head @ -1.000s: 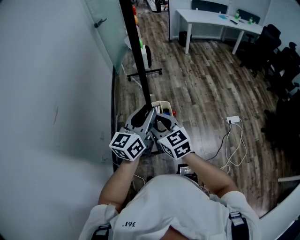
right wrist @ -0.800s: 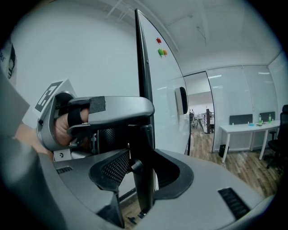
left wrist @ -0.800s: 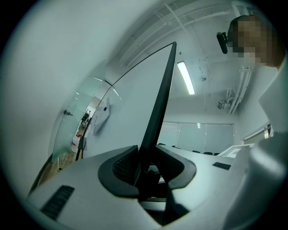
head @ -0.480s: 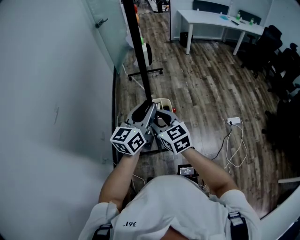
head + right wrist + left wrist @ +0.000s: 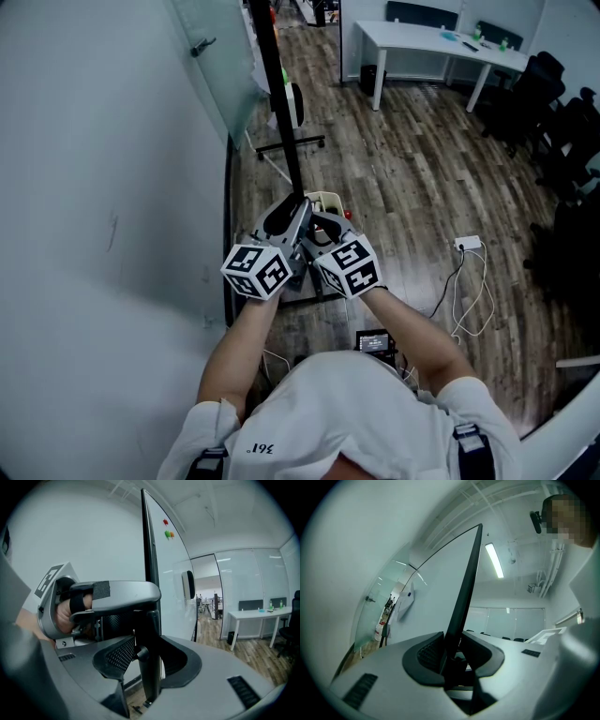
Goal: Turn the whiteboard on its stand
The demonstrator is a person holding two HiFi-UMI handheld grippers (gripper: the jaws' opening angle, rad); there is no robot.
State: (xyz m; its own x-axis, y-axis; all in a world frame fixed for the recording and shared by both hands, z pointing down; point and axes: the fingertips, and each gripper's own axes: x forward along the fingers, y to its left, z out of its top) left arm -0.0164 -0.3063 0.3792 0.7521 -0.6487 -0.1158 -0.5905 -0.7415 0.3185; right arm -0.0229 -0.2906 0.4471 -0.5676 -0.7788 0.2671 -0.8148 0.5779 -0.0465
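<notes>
The whiteboard (image 5: 171,583) stands edge-on to me, and its black frame edge (image 5: 277,84) runs down from the top of the head view to my hands. My left gripper (image 5: 286,214) is shut on that edge; in the left gripper view the black edge (image 5: 466,588) rises from between the pads of the left gripper (image 5: 452,656). Just beside it, my right gripper (image 5: 319,223) is also shut on the frame. The right gripper view shows the frame (image 5: 149,550) clamped in the right gripper (image 5: 147,660), with the left gripper (image 5: 117,597) a little higher.
A grey wall (image 5: 103,187) fills the left, with a glass panel (image 5: 211,56) behind. The stand's foot (image 5: 291,145) rests on wood floor. A white desk (image 5: 431,42), black chairs (image 5: 562,112) and a cabled power strip (image 5: 466,240) lie right. An eraser (image 5: 188,584) and magnets (image 5: 168,534) sit on the board.
Both grippers have drifted slightly forward with the board's edge still between them. The grips look the same.
</notes>
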